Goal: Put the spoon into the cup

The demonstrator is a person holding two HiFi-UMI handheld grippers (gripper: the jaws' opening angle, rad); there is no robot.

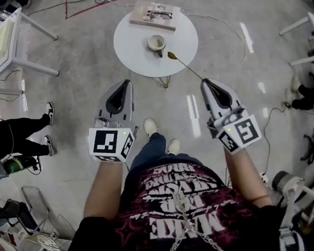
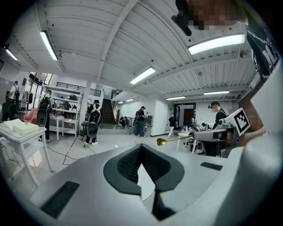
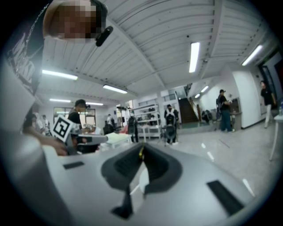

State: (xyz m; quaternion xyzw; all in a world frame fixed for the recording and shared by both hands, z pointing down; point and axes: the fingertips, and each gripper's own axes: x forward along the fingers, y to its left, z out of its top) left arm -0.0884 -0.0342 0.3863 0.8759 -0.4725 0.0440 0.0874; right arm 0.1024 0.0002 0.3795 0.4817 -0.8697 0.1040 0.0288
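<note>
Left gripper (image 1: 123, 86): near left, jaws clenched together, nothing between.
Right gripper (image 1: 205, 82): near right, jaws clamped on spoon (image 1: 185, 66) handle end.
Spoon: gold, slanting far-left, bowl over round white table (image 1: 131, 62), near cup (image 1: 156, 42), not in it.
Cup: upright, mid-table.
Book (image 1: 142, 19), glasses (image 1: 159, 14) on top: table's far edge.

Spoon (image 1: 184, 66) handle end hidden between right gripper (image 1: 205, 82) jaws (gold sliver only, right gripper view). Cup (image 1: 156, 42) contents too small to tell.
</note>
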